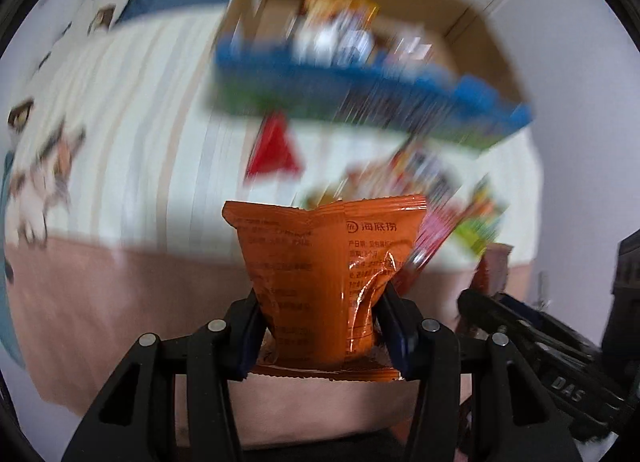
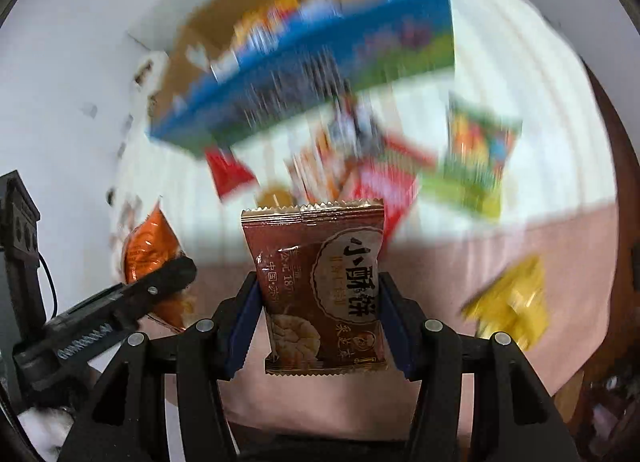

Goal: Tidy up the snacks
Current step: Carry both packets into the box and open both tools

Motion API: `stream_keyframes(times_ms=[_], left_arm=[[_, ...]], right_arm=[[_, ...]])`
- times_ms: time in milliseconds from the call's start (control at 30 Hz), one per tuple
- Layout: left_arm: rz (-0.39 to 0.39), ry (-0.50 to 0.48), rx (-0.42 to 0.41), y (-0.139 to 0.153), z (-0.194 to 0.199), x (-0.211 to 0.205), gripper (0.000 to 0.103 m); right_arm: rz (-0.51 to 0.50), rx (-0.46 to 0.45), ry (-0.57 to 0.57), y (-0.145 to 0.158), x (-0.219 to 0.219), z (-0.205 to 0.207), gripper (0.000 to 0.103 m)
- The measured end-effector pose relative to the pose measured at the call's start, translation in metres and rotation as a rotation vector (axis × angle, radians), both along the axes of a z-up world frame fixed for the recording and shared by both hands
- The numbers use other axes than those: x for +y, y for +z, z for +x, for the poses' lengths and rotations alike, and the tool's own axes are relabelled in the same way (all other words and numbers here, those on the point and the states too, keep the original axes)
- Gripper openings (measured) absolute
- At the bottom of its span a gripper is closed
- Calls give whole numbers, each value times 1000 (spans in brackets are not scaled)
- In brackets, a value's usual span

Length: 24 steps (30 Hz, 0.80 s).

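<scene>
Clamping an orange packet in the left gripper, the right gripper pinches a brown packet (both crinkly, upright).

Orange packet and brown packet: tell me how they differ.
The orange packet is plain orange with small print; the brown packet is reddish brown with a round label, large characters and a pastry picture. The orange packet is pinched in at the middle and looks puffy; the brown packet lies flat. The left hand-held gripper holds the orange one, the right hand-held gripper the brown one. Both have serrated top seals.
</scene>
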<state>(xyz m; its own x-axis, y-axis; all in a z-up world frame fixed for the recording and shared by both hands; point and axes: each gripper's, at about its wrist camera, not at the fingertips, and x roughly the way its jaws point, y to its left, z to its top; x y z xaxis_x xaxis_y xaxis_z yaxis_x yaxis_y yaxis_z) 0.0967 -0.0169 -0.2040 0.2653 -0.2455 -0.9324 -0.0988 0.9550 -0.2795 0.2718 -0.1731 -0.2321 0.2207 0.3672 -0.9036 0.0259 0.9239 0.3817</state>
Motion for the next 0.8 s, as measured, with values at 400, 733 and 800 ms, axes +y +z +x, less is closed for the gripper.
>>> stream_keyframes(times_ms=[400,733,800], left_arm=[[122,-9,-126,82,186,26,48],[210,-24,98,4,312,45,48],[220,-25,129,-12,326,47,48]], right_arm=[[-112,-219,38,101,-6,182,59],[-241,-100,71,52,-1,320,59],[-258,-72,75,37,-1,328,59]])
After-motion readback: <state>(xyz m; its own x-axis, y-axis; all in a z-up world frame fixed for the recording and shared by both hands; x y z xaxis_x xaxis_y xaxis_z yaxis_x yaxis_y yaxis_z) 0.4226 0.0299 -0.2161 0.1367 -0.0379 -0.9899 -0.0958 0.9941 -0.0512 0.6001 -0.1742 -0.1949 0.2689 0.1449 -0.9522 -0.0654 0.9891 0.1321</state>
